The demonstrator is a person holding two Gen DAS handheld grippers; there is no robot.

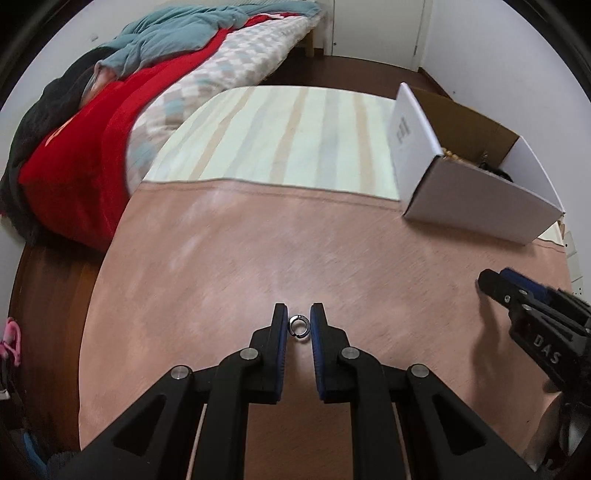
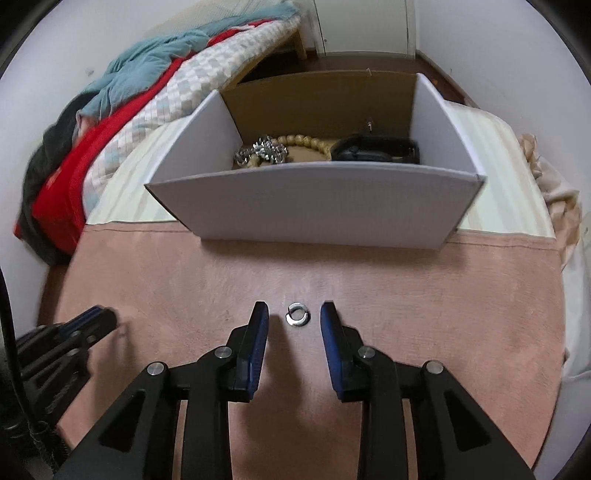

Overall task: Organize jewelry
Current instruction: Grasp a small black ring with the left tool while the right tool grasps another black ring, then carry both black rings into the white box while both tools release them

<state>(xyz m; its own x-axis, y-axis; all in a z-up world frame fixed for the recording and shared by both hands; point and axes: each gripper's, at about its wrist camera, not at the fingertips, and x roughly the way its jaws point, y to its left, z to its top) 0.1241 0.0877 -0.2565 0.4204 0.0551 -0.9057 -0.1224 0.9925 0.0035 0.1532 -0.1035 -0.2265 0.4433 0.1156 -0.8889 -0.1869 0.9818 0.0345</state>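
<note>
**Two rings, two grippers, one box**

The left gripper (image 1: 299, 319) is closed on a small dark ring (image 1: 297, 325), pinched between its blue pads above the pink cloth (image 1: 229, 266). The right gripper (image 2: 295, 317) stands with its jaws parted; a silver ring (image 2: 297, 314) lies flat on the cloth between the fingertips, and neither pad touches it. In each wrist view the other gripper shows at the edge, near but apart.

Beyond the cloth sits a white box (image 2: 314, 206) with a brown inside, on a striped mattress (image 1: 288, 136). In the box lie a spiky silver piece (image 2: 266, 152), a string of wooden beads (image 2: 306, 142) and a black item (image 2: 373, 151). To the left a bed carries a red blanket (image 1: 77, 162) and a teal cover (image 1: 173, 33).
</note>
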